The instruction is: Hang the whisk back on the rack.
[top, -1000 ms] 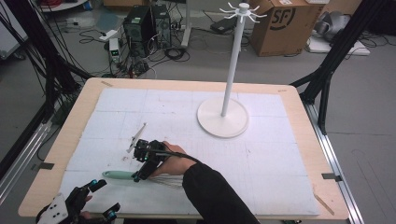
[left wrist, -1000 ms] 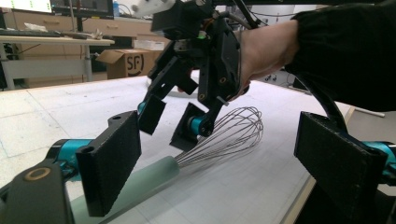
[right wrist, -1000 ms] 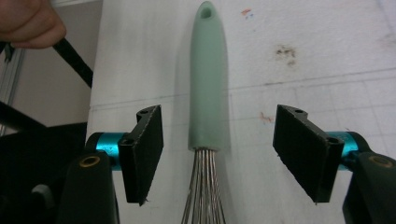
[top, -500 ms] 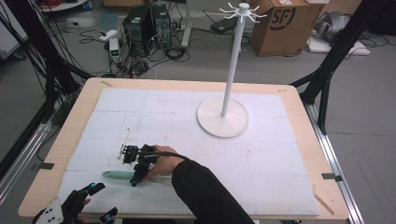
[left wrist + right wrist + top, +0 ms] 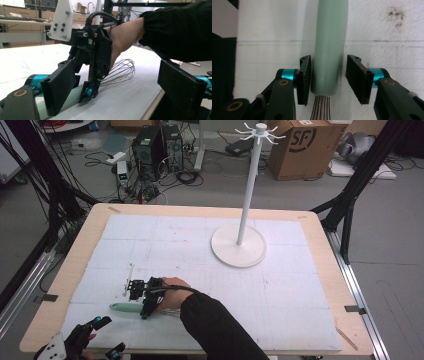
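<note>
Between the two black pads of the right gripper [image 5: 328,82] lies the whisk [image 5: 329,47], its pale green handle running straight away from the claw along the white foam mat [image 5: 387,32], its wire loops trailing back under the claw's body. The jaws have just been closing and now stand narrow around the handle's wire end: the left-hand pad looks to be touching or almost touching the handle, while a clear gap remains on the right-hand side, so the whisk is bracketed but not yet clamped. To do this grasp well, I judge the claw should shift a little toward the gapped side or simply let the closing pads centre the handle, keeping the pads square to its round flank so it does not roll out or squirt forward. Gripping slightly further up the handle, away from the wires, would give the pads more of the handle to bear on. In the high view the right gripper [image 5: 145,296] sits low over the whisk [image 5: 125,307] near the mat's front left, with a white hook stand [image 5: 239,251] well beyond it to the right. The left gripper [image 5: 125,85], jaws spread wide with nothing between them, waits just short of the whisk's wires [image 5: 120,71] and should stay clear.
</note>
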{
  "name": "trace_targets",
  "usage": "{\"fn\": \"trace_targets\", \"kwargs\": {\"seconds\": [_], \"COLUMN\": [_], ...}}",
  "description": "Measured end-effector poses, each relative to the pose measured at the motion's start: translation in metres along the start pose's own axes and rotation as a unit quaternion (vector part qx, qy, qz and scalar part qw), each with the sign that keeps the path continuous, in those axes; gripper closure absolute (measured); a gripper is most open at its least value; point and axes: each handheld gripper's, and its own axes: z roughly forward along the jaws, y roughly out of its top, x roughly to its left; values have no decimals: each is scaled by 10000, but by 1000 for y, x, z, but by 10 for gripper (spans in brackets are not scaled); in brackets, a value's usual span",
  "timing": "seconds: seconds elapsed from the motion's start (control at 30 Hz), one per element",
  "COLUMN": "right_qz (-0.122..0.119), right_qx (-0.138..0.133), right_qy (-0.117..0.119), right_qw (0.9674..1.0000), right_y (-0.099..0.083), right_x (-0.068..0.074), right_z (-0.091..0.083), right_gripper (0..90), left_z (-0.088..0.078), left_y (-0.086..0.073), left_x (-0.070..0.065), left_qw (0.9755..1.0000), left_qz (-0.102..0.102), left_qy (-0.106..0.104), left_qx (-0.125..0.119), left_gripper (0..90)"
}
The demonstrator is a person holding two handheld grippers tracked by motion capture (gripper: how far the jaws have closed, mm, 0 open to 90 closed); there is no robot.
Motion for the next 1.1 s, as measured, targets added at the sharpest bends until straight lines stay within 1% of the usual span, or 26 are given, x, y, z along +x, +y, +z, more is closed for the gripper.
{"fn": "trace_targets", "kwargs": {"seconds": [0.03, 0.2, 0.23, 0.27, 0.3, 0.33, 0.37, 0.4, 0.43, 0.47, 0.5, 0.53, 0.57, 0.6, 0.63, 0.67, 0.7, 0.8, 0.87, 0.9, 0.93, 0.97, 1.0, 1.03, 1.07, 1.1], "right_qz": [-32, -59, -108, -105, -42, -42, 91, 91, 148, 136, 201, 194, 166, 166, 213, 213, 318, 361, 449, 470, 528, 528, 504, 562, 562, 570], "right_qx": [66, 121, 131, 129, 140, 183, 182, 182, 162, 178, 169, 149, 113, 113, 67, 67, 7, -65, -170, -266, -426, -426, -521, -664, -664, -761], "right_qy": [-74, -150, -186, -209, -218, -277, -244, -244, -209, -197, -153, -148, -69, -69, 66, 66, 233, 280, 350, 350, 402, 402, 401, 469, 469, 500], "right_qw": [9999, 9998, 9997, 9996, 9997, 9994, 9995, 9995, 9995, 9996, 9995, 9996, 9998, 9998, 9997, 9997, 9992, 9989, 9982, 9979, 9969, 9969, 9966, 9951, 9951, 9942], "right_y": [1, 2, 3, 3, 4, 4, 5, 5, 5, 5, 5, 5, 4, 4, 2, 2, 0, -2, -5, -6, -10, -10, -13, -18, -18, -21], "right_x": [2, 4, 4, 4, 5, 4, 3, 3, 1, 0, 0, -1, -3, -3, -7, -7, -12, -16, -20, -22, -25, -25, -27, -29, -29, -30], "right_z": [0, 0, 1, 1, 1, 0, -1, -1, -1, -1, -1, -1, -1, -1, -2, -2, -3, -5, -10, -13, -22, -22, -27, -37, -37, -42], "right_gripper": [579, 595, 605, 620, 641, 686, 692, 692, 695, 696, 697, 698, 698, 698, 699, 699, 699, 699, 699, 699, 699, 699, 699, 699, 699, 699], "left_z": [0, -2, -2, -1, -1, -1, 0, -1, -1, -1, -1, -1, -1, -1, -1, -1, -2, -3, -3, -3, -3, -3, -3, -4, -4, -4], "left_y": [0, 1, 1, 1, 0, 0, -1, 0, 0, 0, 0, -1, -1, -1, -1, -1, -1, -1, -1, -1, -1, -1, -1, -1, -1, -2], "left_x": [0, 0, 0, 0, 0, 0, 0, 0, 0, 0, 0, 1, 1, 1, 1, 1, 1, 1, 1, 1, 1, 1, 1, 1, 1, 2], "left_qw": [10000, 10000, 10000, 10000, 10000, 10000, 10000, 10000, 10000, 10000, 10000, 10000, 10000, 10000, 10000, 10000, 10000, 10000, 10000, 10000, 10000, 10000, 10000, 10000, 9999, 9999], "left_qz": [1, 13, 1, -7, -5, -4, -21, -5, -2, -3, -10, -5, -11, -11, -11, -15, -1, -18, -36, -32, -28, -24, -22, -14, -28, -36], "left_qy": [-1, -2, -12, -13, -10, -6, -3, 5, 13, 26, 34, 39, 50, 59, 54, 53, 51, 78, 70, 70, 72, 74, 79, 78, 94, 106], "left_qx": [27, -15, -27, -22, 10, 34, 36, 35, 28, 28, 23, 37, 49, 51, 50, 43, 54, 30, 14, 12, 14, 20, 17, 29, 28, 34], "left_gripper": [153, 153, 153, 153, 154, 154, 154, 154, 154, 154, 154, 154, 154, 154, 154, 154, 154, 154, 154, 154, 154, 154, 154, 154, 154, 153]}}
